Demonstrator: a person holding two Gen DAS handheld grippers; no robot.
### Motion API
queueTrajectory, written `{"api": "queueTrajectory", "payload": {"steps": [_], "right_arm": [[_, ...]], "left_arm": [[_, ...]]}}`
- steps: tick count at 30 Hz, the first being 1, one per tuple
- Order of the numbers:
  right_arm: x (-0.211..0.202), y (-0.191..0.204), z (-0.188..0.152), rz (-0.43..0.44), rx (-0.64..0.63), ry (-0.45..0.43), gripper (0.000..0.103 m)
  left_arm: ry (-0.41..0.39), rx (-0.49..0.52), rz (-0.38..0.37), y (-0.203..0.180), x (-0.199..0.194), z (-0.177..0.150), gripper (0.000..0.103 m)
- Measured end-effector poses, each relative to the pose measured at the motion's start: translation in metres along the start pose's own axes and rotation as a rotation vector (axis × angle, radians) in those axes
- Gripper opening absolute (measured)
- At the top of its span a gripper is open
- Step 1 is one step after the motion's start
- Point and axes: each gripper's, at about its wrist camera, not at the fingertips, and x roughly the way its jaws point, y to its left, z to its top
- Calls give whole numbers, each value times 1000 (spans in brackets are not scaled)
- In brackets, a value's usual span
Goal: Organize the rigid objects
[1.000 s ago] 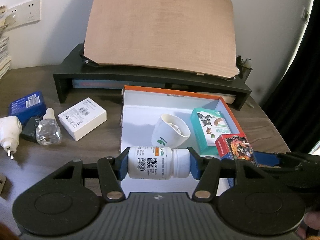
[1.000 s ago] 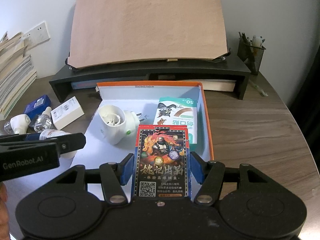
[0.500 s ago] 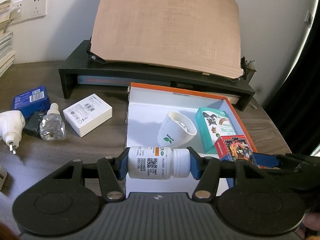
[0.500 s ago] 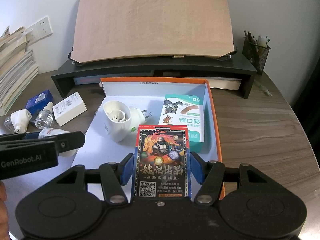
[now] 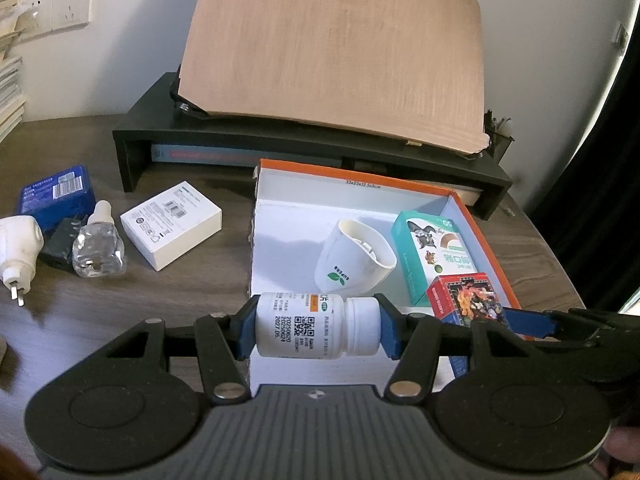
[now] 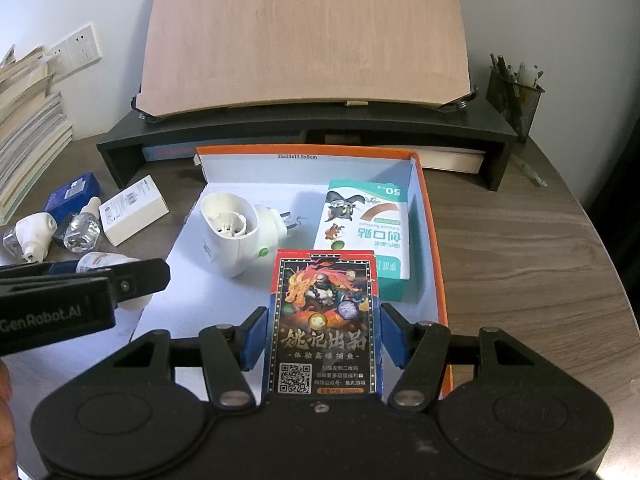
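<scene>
Your left gripper (image 5: pixel 317 331) clamps a white pill bottle (image 5: pixel 316 330) sideways between its blue pads, cap toward the right jaw. Beyond the jaws lies the orange-rimmed box (image 5: pixel 484 232), holding a white plug-in vaporizer (image 5: pixel 352 258) and a teal bandage carton (image 5: pixel 434 254). Right of the jaws, a red card pack (image 5: pixel 466 298).

I see a smooth white plastic pill bottle (image 5: pixel 316 330) with a paper label; a glossy printed card box (image 6: pixel 324 324); matt black plastic tongs (image 6: pixel 323 338); at twelve o'clock, a matt wooden board (image 6: pixel 306 32); wood-grain tabletop (image 6: pixel 520 264).
</scene>
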Motion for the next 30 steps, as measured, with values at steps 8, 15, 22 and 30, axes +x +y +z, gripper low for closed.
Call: {"api": "queueTrajectory", "payload": {"steps": [8, 15, 22, 30], "right_arm": [[2, 1, 0, -1, -1, 5, 71], [3, -1, 0, -5, 2, 8, 71], [5, -4, 1, -13, 7, 12, 71], [6, -7, 1, -20, 14, 20, 71]], "left_arm": [[3, -5, -1, 1, 1, 1, 58], [4, -4, -3, 1, 2, 1, 58], [6, -5, -5, 1, 4, 0, 58], [16, 7, -16, -3, 10, 0, 58]]}}
